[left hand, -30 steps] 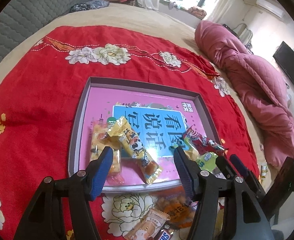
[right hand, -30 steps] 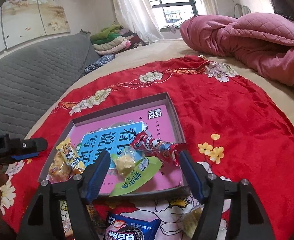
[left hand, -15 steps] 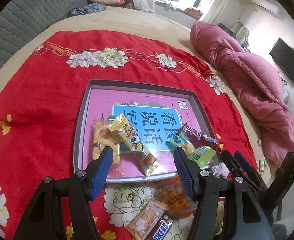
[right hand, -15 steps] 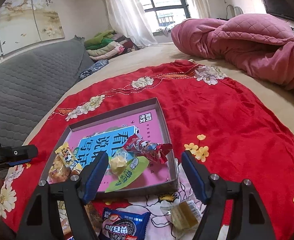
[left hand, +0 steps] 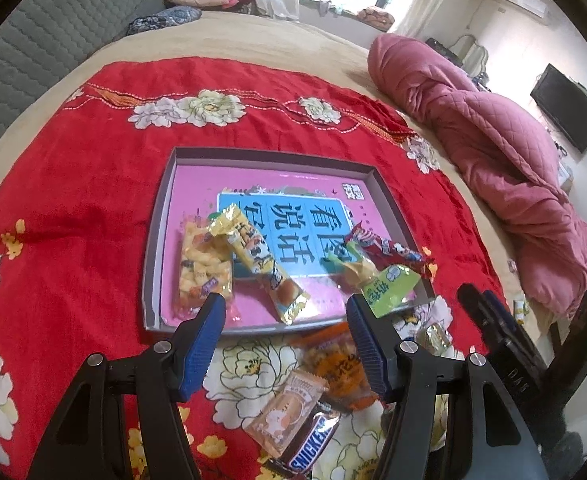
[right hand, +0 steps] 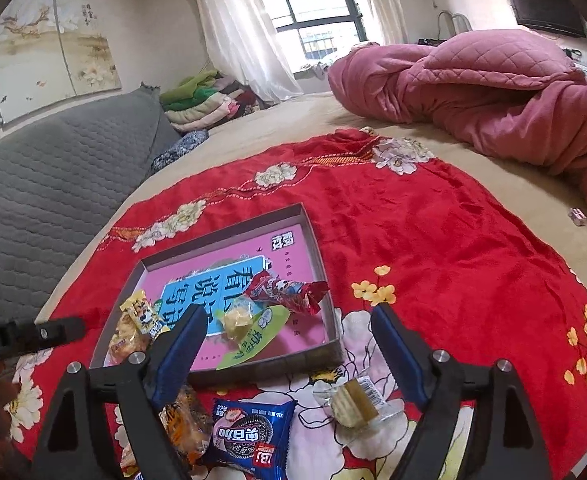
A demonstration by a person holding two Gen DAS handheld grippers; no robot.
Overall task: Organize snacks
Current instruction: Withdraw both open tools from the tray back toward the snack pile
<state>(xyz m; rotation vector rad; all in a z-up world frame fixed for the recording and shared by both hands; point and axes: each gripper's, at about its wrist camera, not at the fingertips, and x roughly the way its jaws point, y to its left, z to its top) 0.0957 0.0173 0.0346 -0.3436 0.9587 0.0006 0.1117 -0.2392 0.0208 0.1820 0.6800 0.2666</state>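
Red cloth (right hand: 433, 240), blue packet (right hand: 249, 436) right-view only

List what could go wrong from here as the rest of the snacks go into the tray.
1. The green packet overhangs the tray's near rim; a nudge might tip it out.
2. The Snickers bar lies partly under the beige packet; grabbing one may drag the other.
3. The right gripper, jaws just opened and empty, hangs above the clear-wrapped candy; the slick wrapper may slip.

Bed (left hand: 293, 36) under red floral cloth (left hand: 73, 200)
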